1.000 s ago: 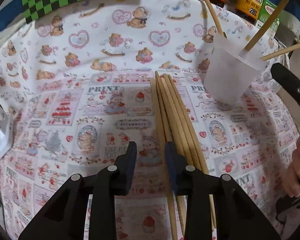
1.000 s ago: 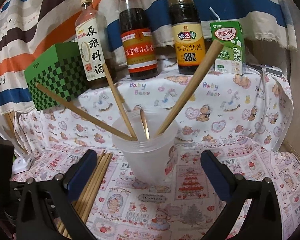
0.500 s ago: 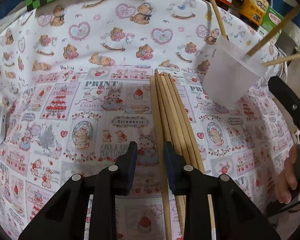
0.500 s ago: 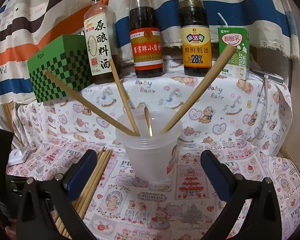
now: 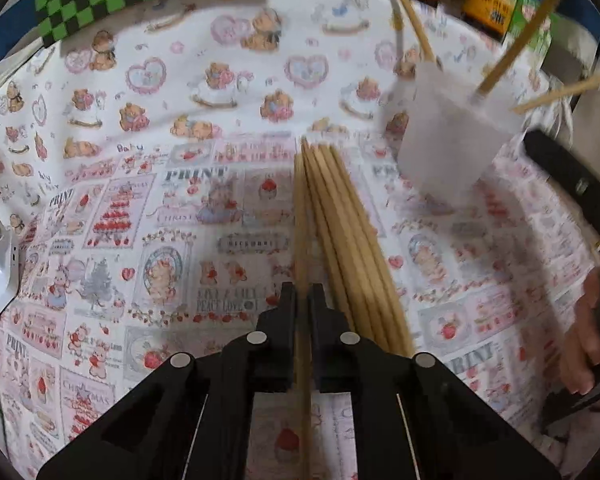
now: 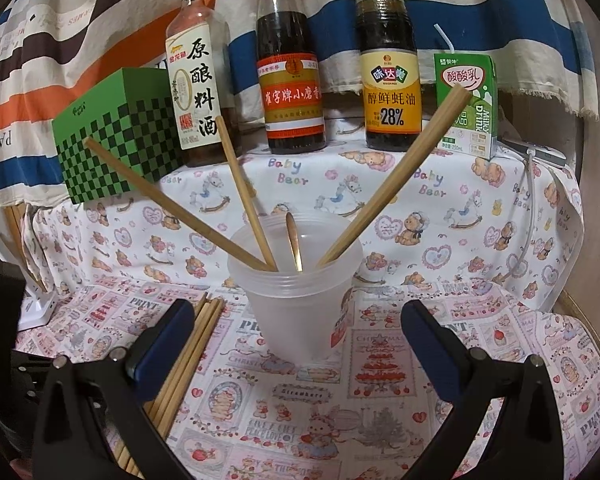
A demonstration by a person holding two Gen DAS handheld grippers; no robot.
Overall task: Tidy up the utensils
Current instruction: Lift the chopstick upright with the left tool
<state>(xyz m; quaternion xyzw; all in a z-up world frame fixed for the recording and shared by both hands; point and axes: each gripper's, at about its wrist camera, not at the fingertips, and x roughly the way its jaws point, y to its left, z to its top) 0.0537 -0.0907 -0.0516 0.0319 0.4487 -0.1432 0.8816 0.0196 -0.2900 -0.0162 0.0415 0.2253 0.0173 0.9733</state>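
Observation:
Several wooden chopsticks (image 5: 348,248) lie side by side on the printed cloth, also seen at the lower left of the right wrist view as a bundle (image 6: 196,344). My left gripper (image 5: 303,300) is shut on the leftmost chopstick (image 5: 300,208), which runs straight between its pads. A translucent plastic cup (image 6: 300,308) stands on the cloth with three chopsticks (image 6: 400,180) and a small spoon (image 6: 294,240) leaning in it. My right gripper (image 6: 296,312) is open, its fingers on either side of the cup and short of it. The cup (image 5: 448,136) shows at the upper right of the left wrist view.
Three sauce bottles (image 6: 292,92), a green checkered box (image 6: 116,144) and a green milk carton (image 6: 466,104) stand on a raised ledge behind the cup. A white power strip (image 6: 36,312) lies at the left. A cable (image 6: 528,216) hangs at the right. A person's hand (image 5: 584,344) holds the right gripper.
My left gripper's jaws have come together on the leftmost chopstick, which lay just outside the right jaw before. The right gripper and the cup have stayed put.

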